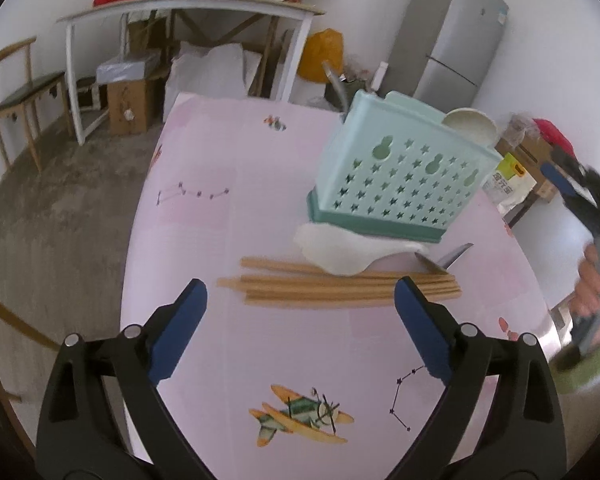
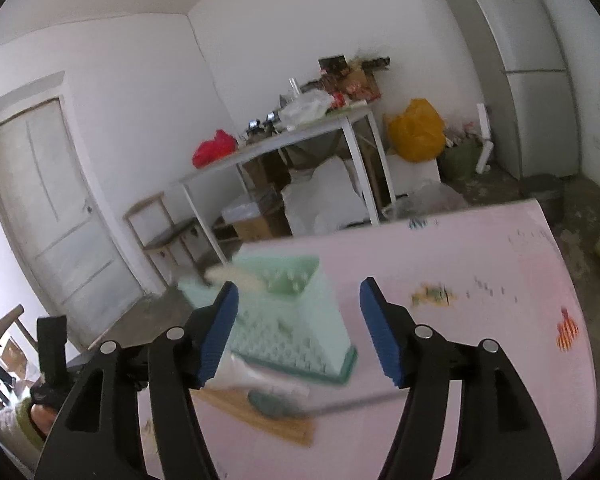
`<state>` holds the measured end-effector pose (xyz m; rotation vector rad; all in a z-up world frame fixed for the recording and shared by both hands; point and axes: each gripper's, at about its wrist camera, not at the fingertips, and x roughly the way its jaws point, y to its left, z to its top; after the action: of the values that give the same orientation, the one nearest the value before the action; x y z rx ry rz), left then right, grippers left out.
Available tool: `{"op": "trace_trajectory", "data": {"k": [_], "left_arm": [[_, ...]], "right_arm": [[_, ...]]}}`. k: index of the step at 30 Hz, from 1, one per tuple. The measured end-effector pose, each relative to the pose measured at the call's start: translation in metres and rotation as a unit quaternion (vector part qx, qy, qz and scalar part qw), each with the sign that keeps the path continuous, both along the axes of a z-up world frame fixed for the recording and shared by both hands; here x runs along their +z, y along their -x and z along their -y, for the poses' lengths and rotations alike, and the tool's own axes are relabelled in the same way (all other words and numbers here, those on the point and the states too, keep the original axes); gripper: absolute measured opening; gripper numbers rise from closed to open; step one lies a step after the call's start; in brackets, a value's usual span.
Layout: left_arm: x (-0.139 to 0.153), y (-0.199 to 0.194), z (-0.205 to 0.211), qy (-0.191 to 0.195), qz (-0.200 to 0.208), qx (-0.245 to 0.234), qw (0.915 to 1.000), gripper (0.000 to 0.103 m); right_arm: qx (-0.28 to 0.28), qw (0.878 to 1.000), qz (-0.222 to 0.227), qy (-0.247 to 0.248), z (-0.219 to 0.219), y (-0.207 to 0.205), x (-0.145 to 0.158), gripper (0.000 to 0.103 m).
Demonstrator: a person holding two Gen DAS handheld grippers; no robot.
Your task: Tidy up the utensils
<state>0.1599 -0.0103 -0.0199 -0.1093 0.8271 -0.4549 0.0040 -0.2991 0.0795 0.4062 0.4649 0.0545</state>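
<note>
A mint-green perforated utensil caddy [image 1: 400, 172] stands on the pink table [image 1: 228, 160], with a white spoon [image 1: 470, 126] sticking out of it. In front of it lie a bundle of wooden chopsticks [image 1: 340, 286], a white spoon [image 1: 336, 248] and a metal utensil [image 1: 448, 258]. My left gripper [image 1: 300, 286] is wide open just above the chopsticks, with nothing gripped. My right gripper [image 2: 300, 290] is open and empty, hovering in front of the blurred caddy [image 2: 292, 320]. Below it are the chopsticks [image 2: 260, 416] and a metal spoon [image 2: 276, 404]. A hand [image 1: 588, 292] shows blurred at the right edge.
The tablecloth carries aeroplane prints [image 1: 300, 416]. Beyond the table's far edge stand a cluttered white side table [image 1: 188, 4], a wooden chair [image 1: 20, 96], cardboard boxes [image 1: 128, 104] and a grey fridge [image 1: 452, 36]. A door [image 2: 48, 208] is on the left wall.
</note>
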Motion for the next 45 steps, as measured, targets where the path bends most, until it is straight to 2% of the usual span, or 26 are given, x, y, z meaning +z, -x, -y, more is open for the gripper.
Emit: {"op": "trace_trajectory", "data": {"k": [2,6,9,12,17,22,29,36,42,45], "left_arm": [[-0.007,0.004,-0.001,0.007,-0.009,0.003,0.9999,0.091],[-0.02,0.012,0.001,0.008,-0.023,0.0,0.9997,0.094],[-0.023,0.02,0.003,0.008,-0.021,-0.004,0.9997,0.095],[-0.026,0.024,0.007,0.007,-0.023,-0.007,0.9997,0.095],[-0.03,0.032,0.021,-0.006,-0.02,-0.021,0.9996,0.095],[-0.038,0.034,0.031,-0.019,-0.027,-0.031,0.999,0.095],[-0.049,0.029,0.031,-0.019,-0.047,-0.023,0.9984,0.095],[-0.051,0.029,0.035,-0.041,-0.041,-0.021,0.9981,0.095],[-0.052,0.03,0.04,-0.07,-0.038,-0.024,0.9965,0.095],[-0.053,0.031,0.046,-0.091,-0.035,-0.03,0.9947,0.095]], "right_arm": [[0.001,1.0,-0.014,0.0,-0.009,0.009,-0.008,0.062],[-0.02,0.997,-0.077,0.001,-0.027,0.02,-0.035,0.062],[-0.066,0.984,-0.152,0.057,-0.044,0.021,-0.058,0.062],[-0.083,0.972,-0.206,0.079,-0.053,0.025,-0.077,0.062],[-0.083,0.96,-0.254,0.084,-0.066,0.037,-0.094,0.069],[-0.088,0.951,-0.276,0.107,-0.075,0.045,-0.108,0.076],[-0.085,0.947,-0.286,0.117,-0.079,0.044,-0.115,0.081],[-0.084,0.946,-0.287,0.128,-0.08,0.042,-0.117,0.087],[-0.086,0.945,-0.289,0.126,-0.08,0.043,-0.119,0.096],[-0.088,0.945,-0.291,0.124,-0.08,0.043,-0.121,0.096]]}}
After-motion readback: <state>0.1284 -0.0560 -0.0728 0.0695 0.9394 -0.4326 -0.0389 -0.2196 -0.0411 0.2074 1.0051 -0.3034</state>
